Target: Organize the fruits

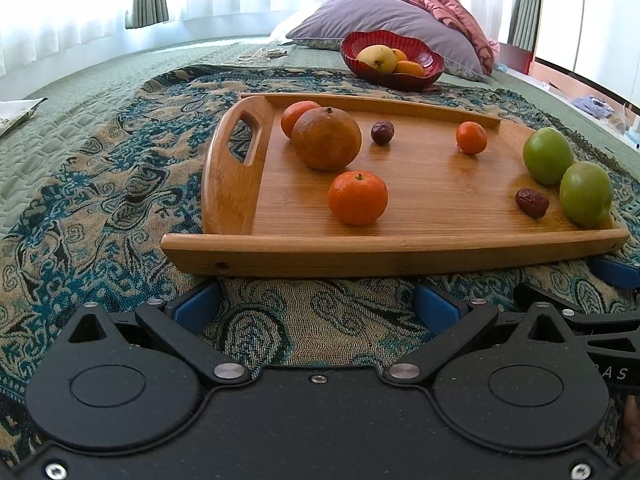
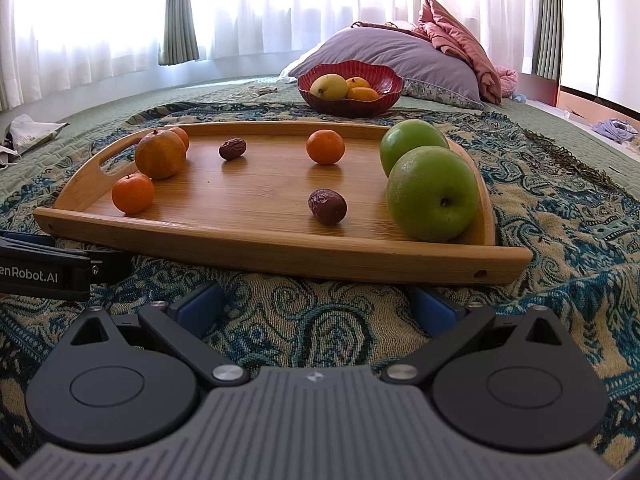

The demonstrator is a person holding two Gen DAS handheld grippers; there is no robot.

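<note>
From the left wrist, the left gripper [image 1: 318,304] gapes wide and empty before the wooden tray [image 1: 392,258], whose right handle is cut off by two green apples [image 1: 568,176]. From the right wrist, the right gripper [image 2: 320,306], equally wide, faces the tray's long side [image 2: 280,250]; tangerines [image 2: 325,147], dates [image 2: 327,206] and apples [image 2: 432,193] lie on it, and the red bowl [image 2: 350,106] beyond holds yellow and orange fruit.

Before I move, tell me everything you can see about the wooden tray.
The wooden tray looks like bamboo, a warm honey colour, with a low raised rim and a cut-out handle at its left end. It lies flat on the patterned blanket, just ahead of both open grippers, touching neither. On it sit four oranges, two green apples at the right end and two dark dates. A small hole shows near each end of the front rim.
</note>
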